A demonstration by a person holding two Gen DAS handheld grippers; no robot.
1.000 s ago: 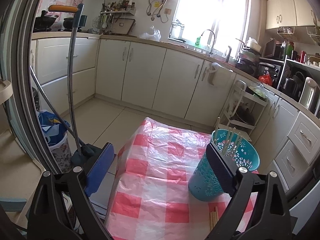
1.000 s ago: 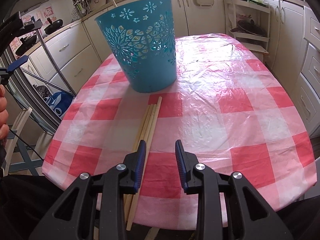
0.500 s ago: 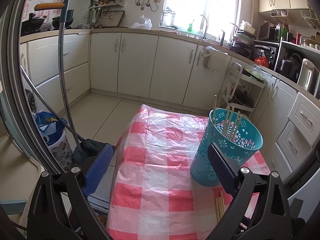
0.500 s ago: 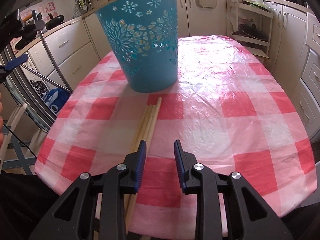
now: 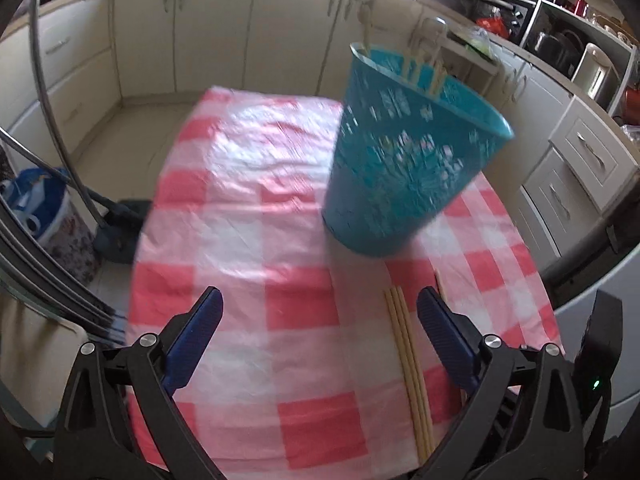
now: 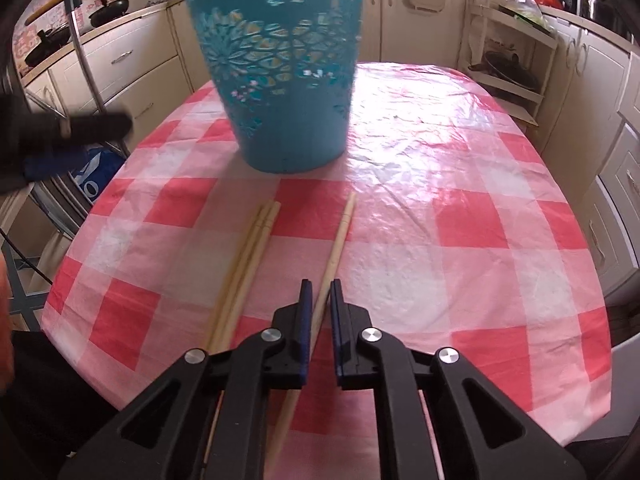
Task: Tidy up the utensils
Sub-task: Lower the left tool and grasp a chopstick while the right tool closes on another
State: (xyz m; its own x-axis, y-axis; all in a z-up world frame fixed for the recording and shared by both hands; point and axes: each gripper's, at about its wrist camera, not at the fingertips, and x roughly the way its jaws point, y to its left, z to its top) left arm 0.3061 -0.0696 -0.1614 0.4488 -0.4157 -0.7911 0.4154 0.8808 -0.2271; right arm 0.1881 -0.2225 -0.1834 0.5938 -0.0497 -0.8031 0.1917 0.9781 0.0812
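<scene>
Moved: since the earlier frames one chopstick [image 6: 340,236] has come away from the bundle and now lies apart to its right, and the left tongs [image 5: 318,320] have tipped down toward the surface [image 6: 460,208], blurring that view.
Room: kitchen with cream cabinets [image 5: 212,24] beyond both pairs of tongs, a white shelf rack [image 6: 516,60] off to the right, and a blue bag on the floor [image 5: 36,208] to the left.
Surface: table under a glossy red-and-white checked plastic cloth, wrinkled, stretching away ahead of both tongs.
Basket: teal cut-out basket [image 6: 280,68] stands upright straight ahead of the right tongs [image 6: 319,296], well beyond their tips; more chopsticks stand in it [image 5: 424,68].
Bundle: three chopsticks [image 6: 248,256] lie side by side just left of the right tongs; in the left wrist view they sit just inside the right-hand pad.
Right tongs: jaws have just been closing and are narrow, pads pressed on the single chopstick near its near end.
Left tongs: wide, nothing between the pads but cloth and the bundle below.
Risk: the grip looks far from the stick's middle, so the long free end may droop or swivel on lifting and miss the basket's mouth.
Risk: slick cloth could let the bundle roll off the near edge if nudged.
</scene>
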